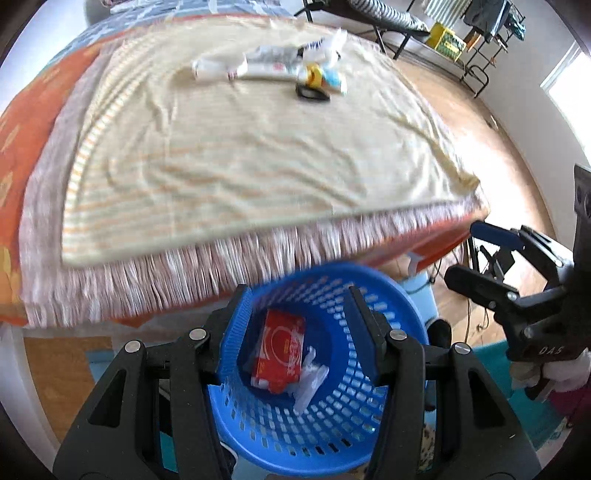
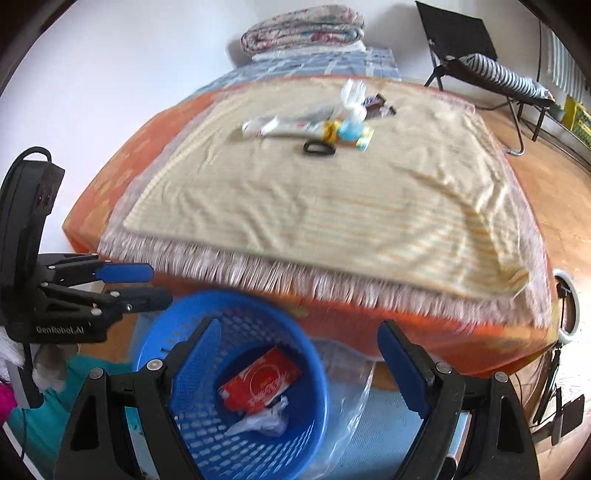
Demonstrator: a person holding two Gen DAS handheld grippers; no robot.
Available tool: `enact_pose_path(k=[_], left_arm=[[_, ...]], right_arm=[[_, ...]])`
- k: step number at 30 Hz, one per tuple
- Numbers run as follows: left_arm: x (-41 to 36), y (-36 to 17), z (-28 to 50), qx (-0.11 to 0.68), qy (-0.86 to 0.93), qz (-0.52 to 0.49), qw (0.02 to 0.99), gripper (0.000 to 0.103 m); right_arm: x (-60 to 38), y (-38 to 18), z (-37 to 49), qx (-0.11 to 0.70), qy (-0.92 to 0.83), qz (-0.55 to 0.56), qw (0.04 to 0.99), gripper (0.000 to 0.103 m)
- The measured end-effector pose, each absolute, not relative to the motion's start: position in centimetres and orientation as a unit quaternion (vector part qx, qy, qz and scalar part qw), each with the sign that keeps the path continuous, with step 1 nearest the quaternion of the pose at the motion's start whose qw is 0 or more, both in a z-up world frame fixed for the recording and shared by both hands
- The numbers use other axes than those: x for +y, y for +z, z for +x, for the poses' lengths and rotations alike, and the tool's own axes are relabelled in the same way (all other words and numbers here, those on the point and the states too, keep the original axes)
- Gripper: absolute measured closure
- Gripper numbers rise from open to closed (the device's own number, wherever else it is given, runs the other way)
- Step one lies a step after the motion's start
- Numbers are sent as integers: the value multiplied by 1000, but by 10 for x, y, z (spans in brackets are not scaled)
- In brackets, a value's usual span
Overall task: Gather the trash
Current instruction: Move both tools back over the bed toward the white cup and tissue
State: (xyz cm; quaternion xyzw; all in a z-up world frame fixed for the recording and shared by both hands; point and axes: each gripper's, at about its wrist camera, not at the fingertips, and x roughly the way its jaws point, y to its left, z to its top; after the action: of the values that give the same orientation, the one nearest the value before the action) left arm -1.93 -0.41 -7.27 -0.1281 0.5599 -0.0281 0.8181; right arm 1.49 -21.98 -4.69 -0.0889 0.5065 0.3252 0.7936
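A blue plastic basket [image 1: 332, 417] stands on the floor at the bed's foot, with a red packet [image 1: 280, 354] and a crumpled clear wrapper [image 1: 310, 380] inside. It also shows in the right wrist view [image 2: 207, 325]. A pile of trash [image 1: 277, 66] lies far up on the cream blanket: white tubes, wrappers, a black ring [image 1: 312, 94]. It also shows in the right wrist view [image 2: 314, 122]. My left gripper [image 1: 299, 332] is open and empty over the basket. My right gripper [image 2: 299, 365] is open and empty above the basket's right rim.
The bed [image 2: 332, 206] has a cream blanket with a fringe over an orange sheet. A clear plastic bag [image 2: 351, 398] lies beside the basket. A folding chair [image 2: 480, 70] and wooden floor are at the right. A folded quilt [image 2: 303, 29] lies at the headboard.
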Motion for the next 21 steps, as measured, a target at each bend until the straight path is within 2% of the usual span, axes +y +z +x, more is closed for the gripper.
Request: enact_pose_path(k=[11, 21], left_arm=[[20, -43, 32, 527, -10, -129, 840, 50], [59, -40, 76, 512, 26, -147, 846, 50]], right_arm=[[-217, -20, 63, 473, 313, -56, 822, 8], [-199, -5, 126, 455, 296, -44, 839, 8]])
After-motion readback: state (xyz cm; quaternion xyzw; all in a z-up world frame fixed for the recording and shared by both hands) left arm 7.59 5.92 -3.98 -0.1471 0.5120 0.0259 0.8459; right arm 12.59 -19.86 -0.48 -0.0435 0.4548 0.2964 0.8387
